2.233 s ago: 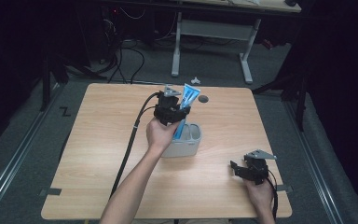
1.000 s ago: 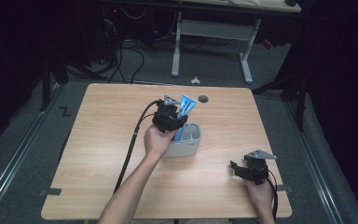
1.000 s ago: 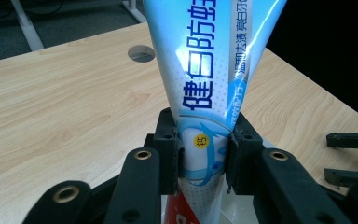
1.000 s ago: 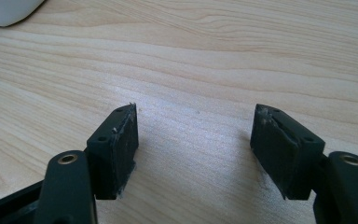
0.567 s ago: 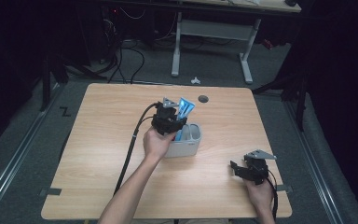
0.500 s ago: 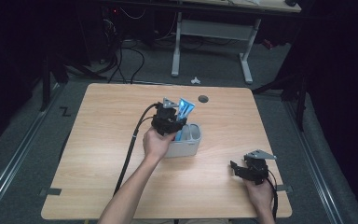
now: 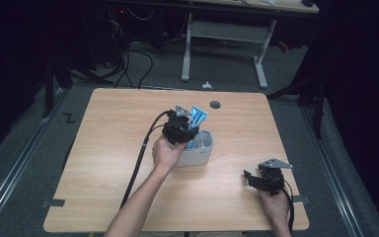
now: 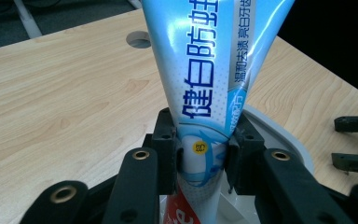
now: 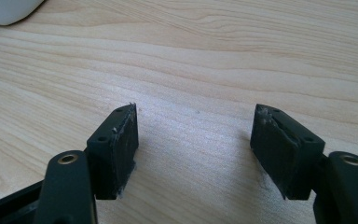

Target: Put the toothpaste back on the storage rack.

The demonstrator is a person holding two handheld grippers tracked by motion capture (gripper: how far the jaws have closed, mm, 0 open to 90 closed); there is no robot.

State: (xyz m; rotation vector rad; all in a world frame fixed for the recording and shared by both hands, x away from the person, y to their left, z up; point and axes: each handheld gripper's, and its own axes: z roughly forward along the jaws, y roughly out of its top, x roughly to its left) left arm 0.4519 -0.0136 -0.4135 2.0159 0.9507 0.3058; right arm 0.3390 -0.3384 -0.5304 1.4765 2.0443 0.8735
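On the light wooden table [image 7: 108, 163], a small white oval plastic tub [image 7: 201, 153] sits near the middle, and the left gripper [image 7: 185, 129] hangs right over its rim. Its two black jaws are clamped on a blue-and-white toothpaste tube [image 8: 205, 79] printed with Chinese characters; in the left gripper view the pads pinch the tube low down, near a small yellow dot, while the wide crimped end fans upward. The tube stands nearly upright, its lower end down inside the tub, the red-and-white part just below the jaws. From the high view the tube's blue top [image 7: 197, 117] leans slightly toward the far side of the table, near a round cable hole [image 7: 215, 104] in the tabletop. The right gripper [image 7: 250, 178] rests well apart, by the near right corner, held low over bare wood; its jaws stand wide apart with nothing between them, the worn pads [image 9: 121, 140] close to the surface.
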